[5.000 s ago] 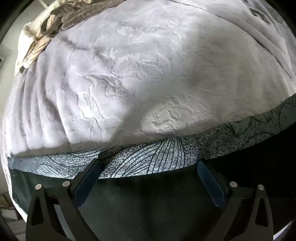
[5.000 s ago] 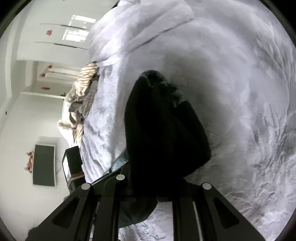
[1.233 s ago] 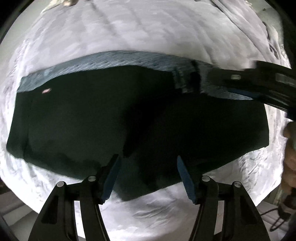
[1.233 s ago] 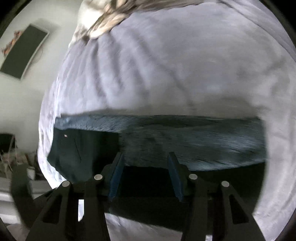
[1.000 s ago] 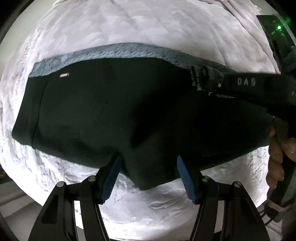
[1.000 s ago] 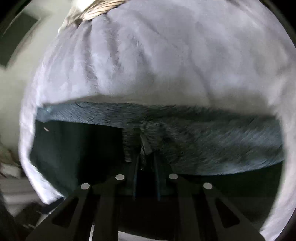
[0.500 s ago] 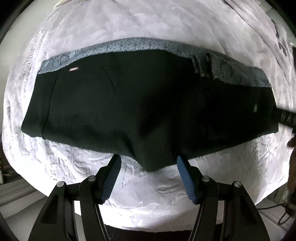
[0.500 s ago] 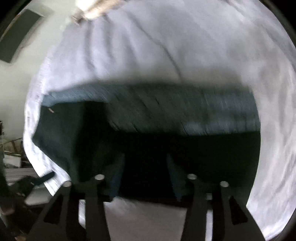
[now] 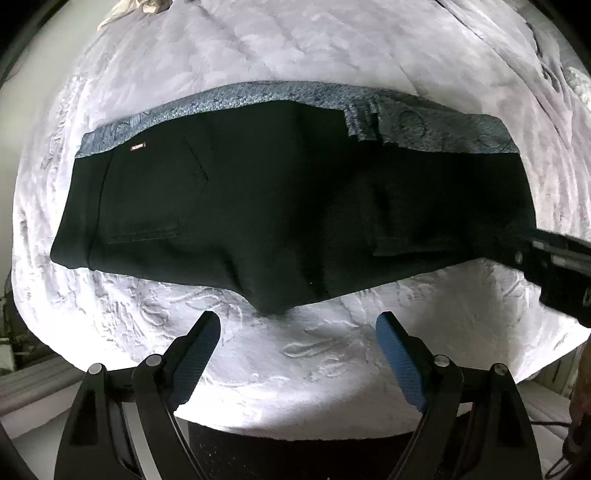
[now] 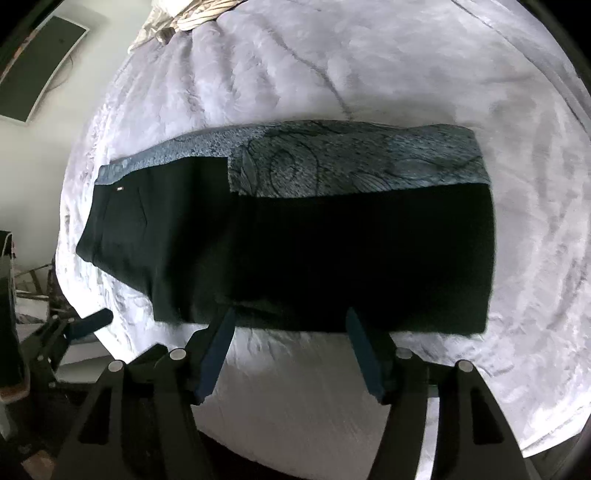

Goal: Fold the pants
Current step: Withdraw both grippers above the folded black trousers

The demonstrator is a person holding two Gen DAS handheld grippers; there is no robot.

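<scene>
— Where are the pants?

— The black folded pants with a blue-grey leaf-patterned band (image 9: 280, 206) lie flat across the pale lilac plush bedspread (image 9: 295, 48), a wide dark slab of smooth matte cloth. The patterned band runs along the far edge; the near edge dips to a blunt point in the middle. A small red-and-white label (image 9: 137, 147) sits near the far left corner.

— And from your other side?

— There the pants (image 10: 332, 251) read as a long rectangle, and the band widens on the right into a speckled panel with curling leaf outlines. The bedspread (image 10: 406, 62) is embossed, soft, wrinkled into shallow ridges.

— What are your tongs doing?

— My left tongs (image 9: 297, 326) are spread wide, blue ribbed pads apart, hovering just short of the near point of the cloth, holding nothing. My right tongs (image 10: 290, 321) are spread too, tips at the near hem; whether they touch it I can't say, the edge is blurred.

— Anything else?

— A striped cream crumpled cloth (image 10: 184, 16) at the far end of the bed, and a flat dark screen (image 10: 40, 66) on the white wall.
</scene>
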